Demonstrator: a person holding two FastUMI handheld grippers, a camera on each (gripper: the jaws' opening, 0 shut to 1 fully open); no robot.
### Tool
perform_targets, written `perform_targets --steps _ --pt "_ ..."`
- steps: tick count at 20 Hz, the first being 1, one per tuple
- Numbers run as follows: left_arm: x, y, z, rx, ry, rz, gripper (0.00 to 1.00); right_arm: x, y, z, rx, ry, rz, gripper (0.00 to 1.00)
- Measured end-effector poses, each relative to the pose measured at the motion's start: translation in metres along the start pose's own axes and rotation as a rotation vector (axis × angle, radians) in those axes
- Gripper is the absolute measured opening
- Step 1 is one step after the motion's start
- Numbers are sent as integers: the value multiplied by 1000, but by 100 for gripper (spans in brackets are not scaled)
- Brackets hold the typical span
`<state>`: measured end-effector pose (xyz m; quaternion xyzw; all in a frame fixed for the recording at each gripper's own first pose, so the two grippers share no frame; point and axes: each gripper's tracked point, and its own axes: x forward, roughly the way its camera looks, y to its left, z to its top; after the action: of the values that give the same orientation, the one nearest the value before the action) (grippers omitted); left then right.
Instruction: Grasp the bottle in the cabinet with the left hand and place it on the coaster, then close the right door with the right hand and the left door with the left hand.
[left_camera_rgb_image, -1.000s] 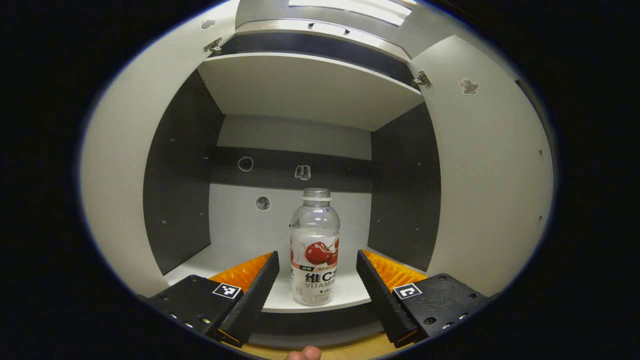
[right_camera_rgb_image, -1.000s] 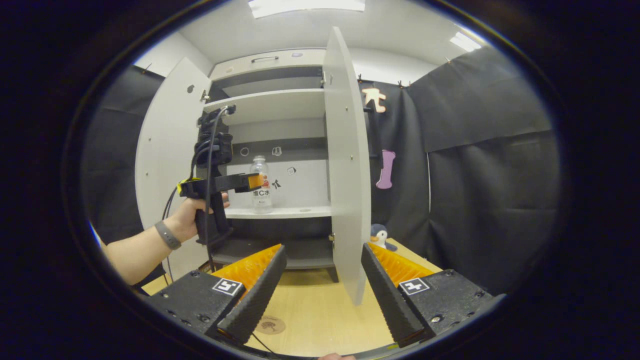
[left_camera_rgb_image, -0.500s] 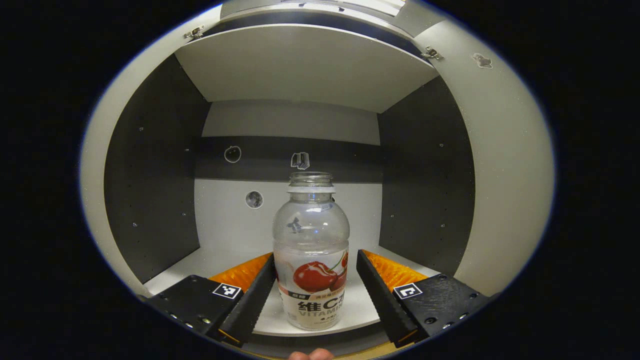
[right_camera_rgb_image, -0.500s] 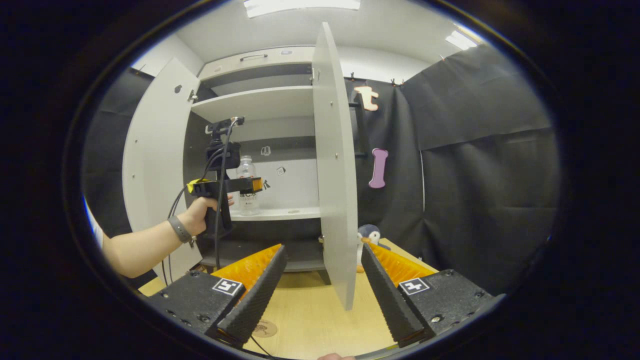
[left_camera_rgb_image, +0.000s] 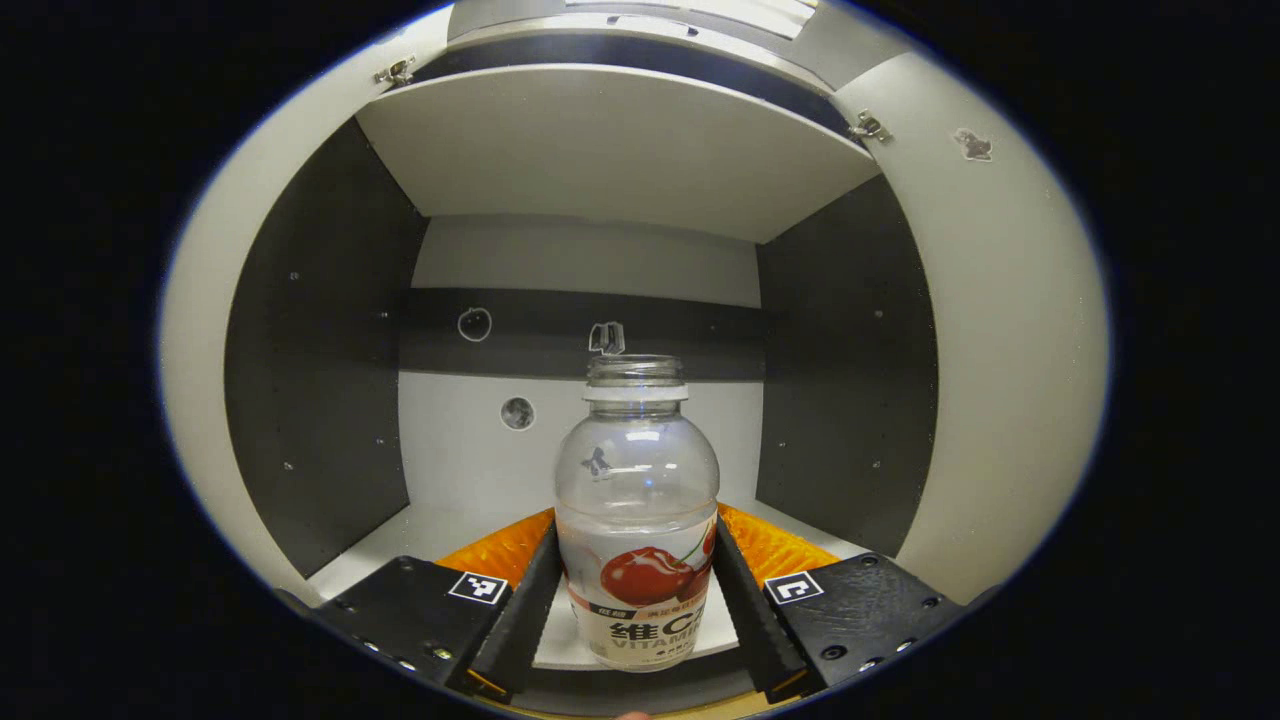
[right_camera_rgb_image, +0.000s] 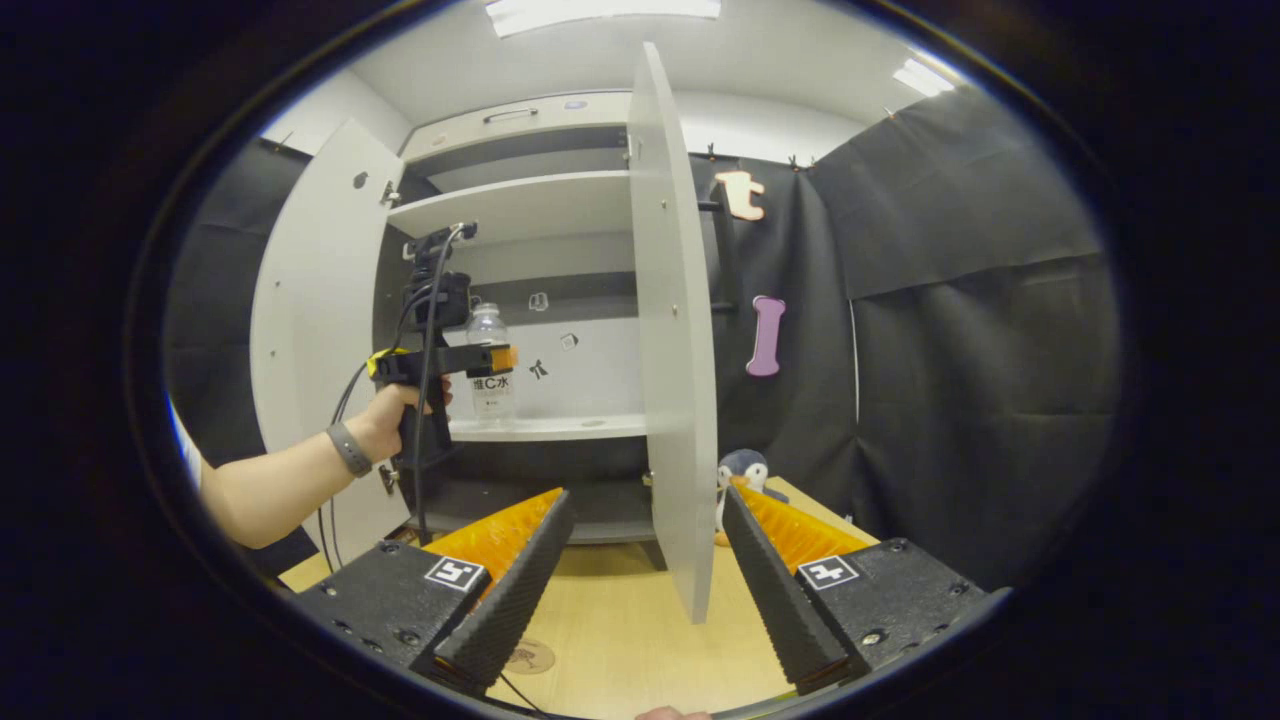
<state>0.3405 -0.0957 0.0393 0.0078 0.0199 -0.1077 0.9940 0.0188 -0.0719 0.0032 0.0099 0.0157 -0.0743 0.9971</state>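
A clear, capless bottle (left_camera_rgb_image: 637, 500) with a cherry label stands at the front of the cabinet's middle shelf (left_camera_rgb_image: 440, 525). My left gripper (left_camera_rgb_image: 635, 530) is shut on it, one finger pressing each side of the label. In the right gripper view, a hand holds that left gripper (right_camera_rgb_image: 490, 360) level around the bottle (right_camera_rgb_image: 487, 330), whose base sits at or just above the shelf (right_camera_rgb_image: 560, 427). My right gripper (right_camera_rgb_image: 645, 497) is open and holds nothing, low over the wooden table (right_camera_rgb_image: 620, 640), facing the edge of the open right door (right_camera_rgb_image: 670, 350). The round coaster (right_camera_rgb_image: 530, 656) lies on the table beside its left finger.
The left door (right_camera_rgb_image: 310, 330) stands wide open behind the person's forearm (right_camera_rgb_image: 270, 490). A shelf board (left_camera_rgb_image: 610, 150) spans the cabinet above the bottle. A small penguin toy (right_camera_rgb_image: 740, 470) sits on the table behind the right door. Black cloth walls the right side.
My left gripper moved into the cabinet until the bottle stood between its fingers, then shut on it. The right gripper barely shifted.
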Motion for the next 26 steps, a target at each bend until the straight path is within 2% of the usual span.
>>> perform_targets --steps 1,2,6,12,15,17,22,26 --pt "-14 -4 0 0 -3 -13 82 -1 2 2 -4 -6 9 99" --pt "-30 -10 0 -4 -3 -30 78 -1 5 4 -7 -11 21 99" --pt "-96 -31 -27 -21 0 -57 78 -1 12 15 -22 -36 63 99" --pt "-185 -59 -134 11 52 -45 78 -5 8 35 -1 -64 70 99" --pt "-216 -89 -187 39 72 -94 78 -7 2 39 -21 -56 59 99" --pt "-232 -93 -213 44 80 -72 78 -9 1 41 -19 -55 62 99" --pt "-252 -77 -267 -33 121 72 78 -15 -4 39 -37 -22 58 99" --pt "-254 -70 -291 -76 139 87 78 -17 -12 35 -83 4 28 99"
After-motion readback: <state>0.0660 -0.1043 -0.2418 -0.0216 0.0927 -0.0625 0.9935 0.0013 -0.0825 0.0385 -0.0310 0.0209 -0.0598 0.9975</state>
